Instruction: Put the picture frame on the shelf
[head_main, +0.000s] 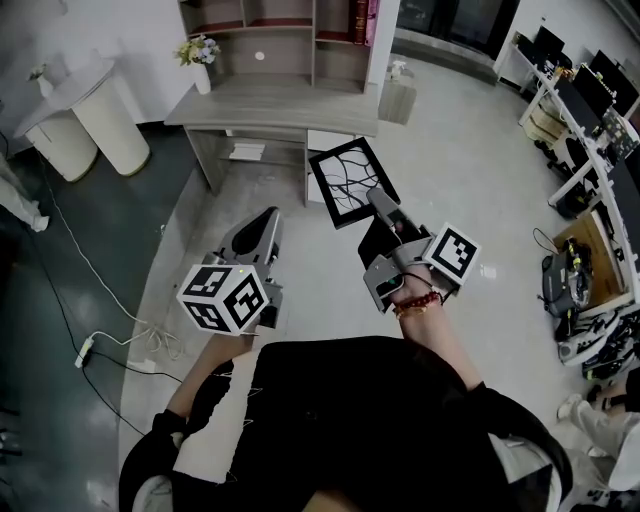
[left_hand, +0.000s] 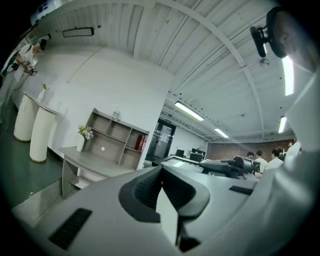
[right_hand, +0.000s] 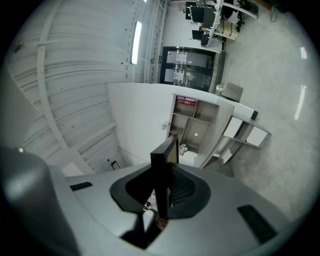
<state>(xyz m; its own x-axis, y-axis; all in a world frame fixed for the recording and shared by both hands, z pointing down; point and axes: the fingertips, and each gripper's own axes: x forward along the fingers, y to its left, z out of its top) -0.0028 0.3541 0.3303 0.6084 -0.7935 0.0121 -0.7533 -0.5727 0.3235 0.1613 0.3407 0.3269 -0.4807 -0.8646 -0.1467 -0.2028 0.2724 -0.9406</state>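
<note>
Jaws of the right gripper (head_main: 383, 205) are clamped on one edge of the picture frame (head_main: 348, 180), which hangs in the air above the floor, short of the desk (head_main: 270, 108). The left gripper's (head_main: 262, 225) jaws are closed together with nothing between them. The shelf (head_main: 280, 45) on the desk has red books (head_main: 361, 18) in a right-hand compartment. Both grippers are held out forward, pointing toward the desk.

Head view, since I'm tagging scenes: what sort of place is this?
Likely an office or lab: a desk bearing a cubby shelf, rows of monitors at right, a power strip on the floor.
</note>
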